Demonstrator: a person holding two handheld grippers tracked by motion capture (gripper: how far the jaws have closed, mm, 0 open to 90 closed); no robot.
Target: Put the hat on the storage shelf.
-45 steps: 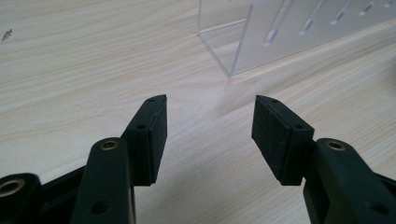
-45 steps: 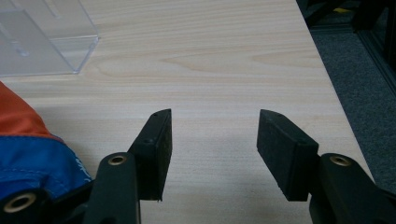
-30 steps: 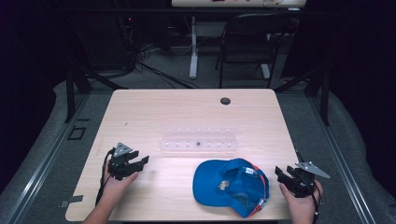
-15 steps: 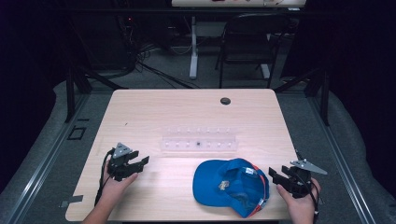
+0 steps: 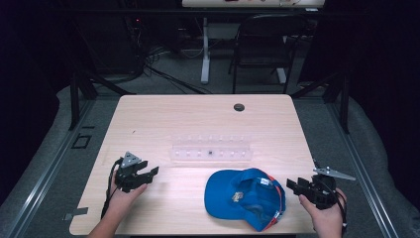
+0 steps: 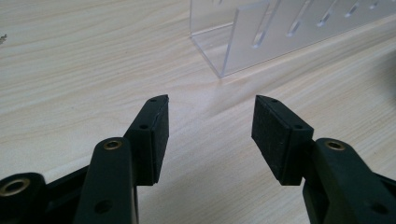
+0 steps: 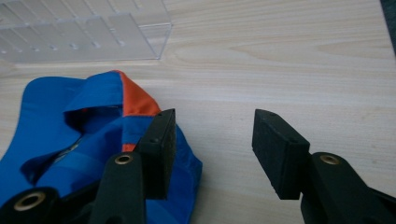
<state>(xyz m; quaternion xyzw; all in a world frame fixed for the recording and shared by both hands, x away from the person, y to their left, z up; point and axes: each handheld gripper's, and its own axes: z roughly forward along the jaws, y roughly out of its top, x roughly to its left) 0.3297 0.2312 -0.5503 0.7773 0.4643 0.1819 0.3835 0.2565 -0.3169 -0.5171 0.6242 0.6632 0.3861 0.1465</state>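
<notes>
Dark room, light wood table [image 5: 163,119] centre frame. Blue cap [image 5: 245,196] lies upside down at lower centre-right, clear plastic rack [image 5: 210,148] just above it. My right gripper [image 5: 296,187], lower right, sits just beside the cap; jaws apart, just been closing, gripping nothing. My left gripper [image 5: 151,173], lower left, is released and empty.

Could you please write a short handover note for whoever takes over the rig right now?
Left gripper: open, holding nothing, low over the table left of the clear rack.
Right gripper: jaws have just been closing but are still apart, with nothing between them, beside the blue cap.
Cap: lies upside down at the near edge, in front of the rack.
Done: nothing gripped yet.
Left: probably grasping the cap.
</notes>
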